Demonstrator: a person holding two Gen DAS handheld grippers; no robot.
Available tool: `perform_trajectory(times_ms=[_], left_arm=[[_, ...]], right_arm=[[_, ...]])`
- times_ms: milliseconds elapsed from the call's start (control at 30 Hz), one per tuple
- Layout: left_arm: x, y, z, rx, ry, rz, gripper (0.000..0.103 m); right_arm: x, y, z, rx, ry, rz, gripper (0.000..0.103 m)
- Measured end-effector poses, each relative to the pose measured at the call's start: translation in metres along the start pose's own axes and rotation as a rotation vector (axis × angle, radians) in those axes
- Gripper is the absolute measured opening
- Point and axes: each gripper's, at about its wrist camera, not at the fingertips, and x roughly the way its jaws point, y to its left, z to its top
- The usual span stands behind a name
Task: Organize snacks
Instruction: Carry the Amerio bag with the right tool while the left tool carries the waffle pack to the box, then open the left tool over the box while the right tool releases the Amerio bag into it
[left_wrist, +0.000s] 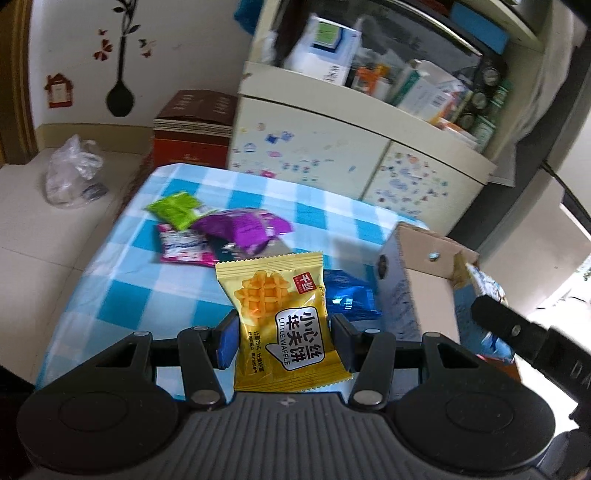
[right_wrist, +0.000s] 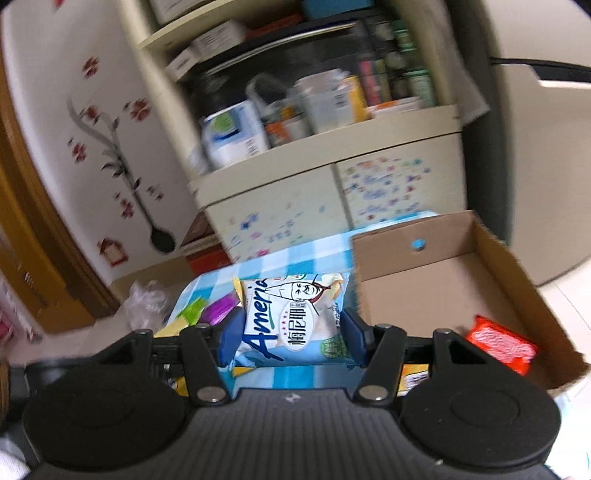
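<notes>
My left gripper (left_wrist: 283, 341) is shut on a yellow waffle packet (left_wrist: 280, 317), held upright above the blue-checked table (left_wrist: 147, 291). Green (left_wrist: 175, 208), purple (left_wrist: 240, 230) and pink (left_wrist: 181, 247) packets lie further back on the cloth; a blue foil packet (left_wrist: 351, 299) lies to the right. My right gripper (right_wrist: 290, 338) is shut on a pale blue and white snack packet (right_wrist: 295, 317), just left of an open cardboard box (right_wrist: 436, 295). A red packet (right_wrist: 498, 343) lies inside the box. The box (left_wrist: 417, 284) also shows in the left wrist view.
A cream cabinet (left_wrist: 332, 147) with cluttered shelves stands behind the table. A red-brown carton (left_wrist: 192, 129) and a clear plastic bag (left_wrist: 70, 173) sit on the floor at left. The other gripper's black body (left_wrist: 532, 343) reaches in at right.
</notes>
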Motion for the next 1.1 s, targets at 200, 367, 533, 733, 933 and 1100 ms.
perform_trajectory(times_ms=[200,367,533,733,933,1100], left_arm=[[0.003,-0.027,0.0,0.026,0.015,-0.06,0.057],[0.011,-0.05,0.0,0.049,0.032,-0.102,0.057],[0.02,-0.075,0.001,0.069,0.054,-0.153,0.057],[0.034,-0.107,-0.002,0.11,0.085,-0.203,0.057],[0.052,-0.132,-0.01,0.146,0.141,-0.251,0.058],[0.06,-0.143,-0.015,0.2,0.167,-0.253,0.076]], right_arm=[[-0.016,-0.032,0.016,0.102,-0.055,-0.049,0.057],[-0.025,-0.053,0.023,0.176,-0.087,-0.087,0.057],[-0.03,-0.067,0.025,0.237,-0.113,-0.129,0.057],[-0.031,-0.081,0.025,0.3,-0.13,-0.19,0.057],[-0.027,-0.094,0.023,0.365,-0.12,-0.222,0.058],[-0.024,-0.1,0.021,0.405,-0.115,-0.235,0.065]])
